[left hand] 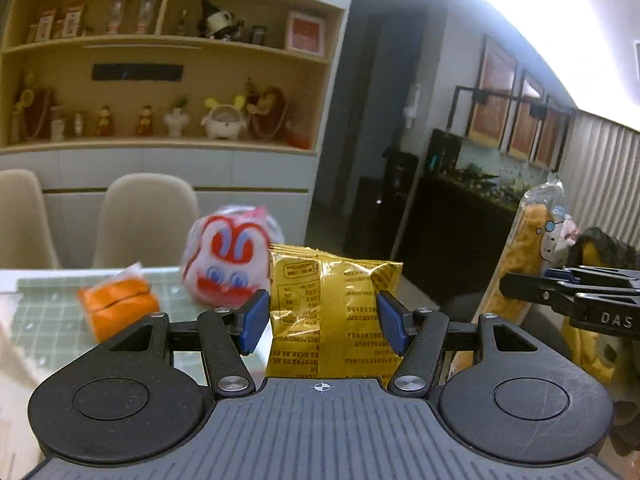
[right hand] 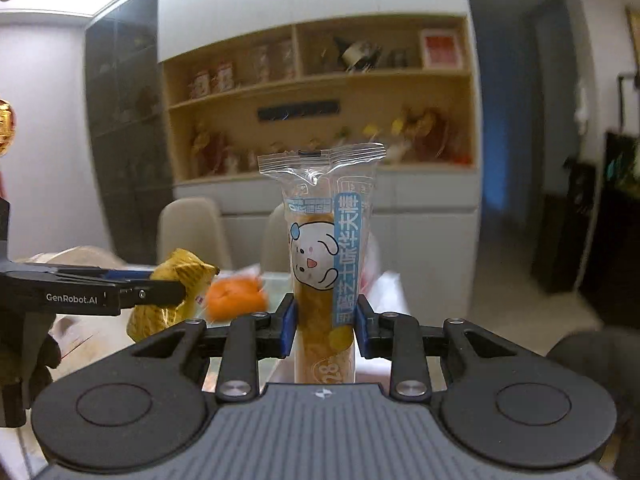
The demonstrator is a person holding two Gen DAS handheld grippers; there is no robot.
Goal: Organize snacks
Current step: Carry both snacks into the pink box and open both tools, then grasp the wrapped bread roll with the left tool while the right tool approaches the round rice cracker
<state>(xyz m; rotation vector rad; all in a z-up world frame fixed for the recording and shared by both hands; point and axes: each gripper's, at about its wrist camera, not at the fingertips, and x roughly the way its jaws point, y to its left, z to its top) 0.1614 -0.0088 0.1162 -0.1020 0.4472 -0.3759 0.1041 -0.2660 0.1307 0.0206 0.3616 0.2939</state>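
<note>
Yellow snack packet sits between the blue pads of the left hand-held gripper, clamped at both side edges and held upright above the table, printed back facing the camera. Long clear-wrapped snack stick, blue label with a white cartoon dog, stands upright in the right hand-held gripper; jaws closed tight on its lower part, crimped seal end uppermost. From the left wrist view the same stick shows to the right of the yellow packet, with the right hand-held gripper's black fingers beside it. From the right wrist view the yellow packet hangs to the left of the stick, pinched in the left hand-held gripper. Behind and left of the yellow packet, on the table: an orange wrapped snack and a round red-and-white bag with a cartoon face. Further behind the packet, two beige chairs at the table's far edge, then a wooden shelf unit with figurines and boxes.
</note>
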